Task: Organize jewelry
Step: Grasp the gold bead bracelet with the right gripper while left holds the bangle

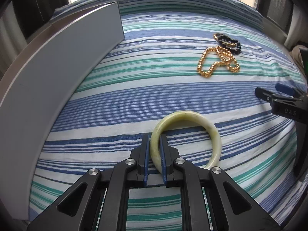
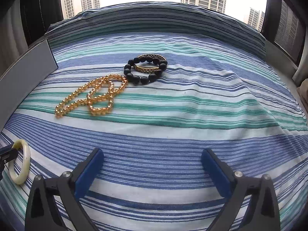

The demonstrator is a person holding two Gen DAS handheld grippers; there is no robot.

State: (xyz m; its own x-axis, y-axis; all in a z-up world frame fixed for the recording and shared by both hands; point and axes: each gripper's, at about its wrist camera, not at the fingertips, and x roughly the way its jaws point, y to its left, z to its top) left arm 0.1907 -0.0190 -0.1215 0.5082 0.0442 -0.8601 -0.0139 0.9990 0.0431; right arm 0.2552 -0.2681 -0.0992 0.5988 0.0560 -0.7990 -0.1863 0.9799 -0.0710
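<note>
Jaws of the left gripper [image 1: 155, 150] pinch the pale jade bangle [image 1: 204, 123] above the striped bedsheet [image 2: 192, 115]; the right gripper [image 2: 152, 165] gapes wide, empty.

Left hand-held gripper [image 1: 155, 150], black with blue pads: angled down, jaws nearly closed, pads pressed on both sides of pale green stone bangle [image 1: 202, 123] rim. Right hand-held gripper [image 2: 152, 165]: angled down, jaws spread wide, nothing held between pads.
</note>
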